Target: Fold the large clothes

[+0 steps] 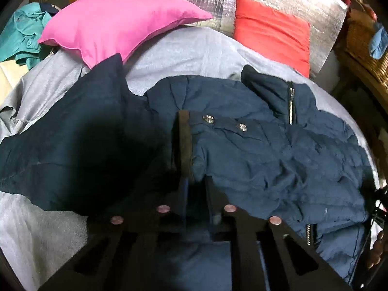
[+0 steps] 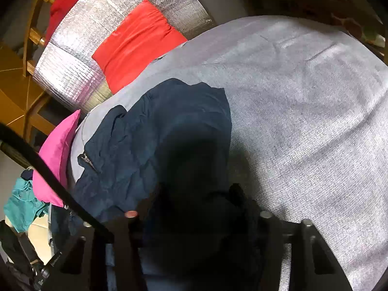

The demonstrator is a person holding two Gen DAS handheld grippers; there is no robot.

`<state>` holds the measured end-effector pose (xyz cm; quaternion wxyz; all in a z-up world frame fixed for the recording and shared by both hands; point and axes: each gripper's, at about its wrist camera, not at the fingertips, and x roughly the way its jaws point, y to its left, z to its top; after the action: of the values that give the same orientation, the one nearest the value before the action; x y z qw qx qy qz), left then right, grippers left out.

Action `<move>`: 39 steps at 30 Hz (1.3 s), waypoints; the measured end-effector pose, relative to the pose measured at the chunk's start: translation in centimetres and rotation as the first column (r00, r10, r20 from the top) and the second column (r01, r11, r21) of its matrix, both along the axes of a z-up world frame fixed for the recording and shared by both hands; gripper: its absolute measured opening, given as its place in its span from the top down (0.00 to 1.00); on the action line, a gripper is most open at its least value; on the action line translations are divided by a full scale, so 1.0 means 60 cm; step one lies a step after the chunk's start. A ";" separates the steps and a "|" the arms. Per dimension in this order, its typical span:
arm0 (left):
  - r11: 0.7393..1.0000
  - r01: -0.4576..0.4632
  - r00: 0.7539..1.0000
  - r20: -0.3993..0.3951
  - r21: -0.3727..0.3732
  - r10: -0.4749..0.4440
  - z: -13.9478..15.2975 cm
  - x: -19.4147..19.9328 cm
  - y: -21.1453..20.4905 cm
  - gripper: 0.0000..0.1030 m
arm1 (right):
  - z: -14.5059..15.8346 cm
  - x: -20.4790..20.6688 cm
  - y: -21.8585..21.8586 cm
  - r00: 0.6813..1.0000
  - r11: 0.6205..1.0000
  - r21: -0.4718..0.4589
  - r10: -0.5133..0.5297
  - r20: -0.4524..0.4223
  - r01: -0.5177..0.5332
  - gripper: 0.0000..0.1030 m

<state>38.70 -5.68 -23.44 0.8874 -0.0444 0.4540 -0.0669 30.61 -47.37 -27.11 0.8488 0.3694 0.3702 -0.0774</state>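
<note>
On a bed with a grey sheet (image 1: 194, 55), a navy jacket (image 1: 266, 150) lies crumpled. The left gripper (image 1: 191, 145) is clenched on its snap-buttoned edge; whether the right gripper (image 2: 194, 194) grasps the dark fabric is unclear.

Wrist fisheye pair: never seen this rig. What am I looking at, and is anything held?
No robot here: a person carries handheld tongs, one in each hand, each with a fisheye camera looking along its two fingers. The black struts at the bottom of each picture are the tongs themselves.

The left wrist view shows the left tongs shut on a fold of the navy jacket, near its snap buttons.

In the right wrist view, the right tongs are buried in dark jacket fabric; a grip cannot be confirmed.

The jacket lies on a grey sheet, with a pink pillow and a red cushion behind.
</note>
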 end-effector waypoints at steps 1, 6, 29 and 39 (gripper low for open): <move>1.000 0.000 1.000 0.006 -0.011 0.000 0.005 -0.003 0.002 0.90 | 0.001 -0.001 -0.001 1.000 1.000 -0.001 0.000 0.004 0.000 0.58; 1.000 0.027 0.995 0.093 -0.016 -0.025 0.054 -0.036 -0.001 0.92 | 0.038 -0.020 0.000 0.995 0.999 -0.048 -0.021 0.095 0.026 0.64; 0.973 -0.218 0.957 0.180 -0.080 0.229 0.127 -0.112 0.221 0.21 | 0.132 -0.059 0.078 0.972 0.968 -0.253 0.065 0.227 -0.005 0.41; 0.750 -0.635 0.760 0.023 -0.187 0.649 0.054 -0.130 0.449 0.18 | 0.029 0.036 0.200 0.956 0.934 -0.209 0.292 -0.012 -0.288 0.49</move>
<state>30.92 21.24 -20.22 0.8681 -0.2691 0.3648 0.2024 32.75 -35.40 -25.35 0.8884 0.2201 0.4025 0.0139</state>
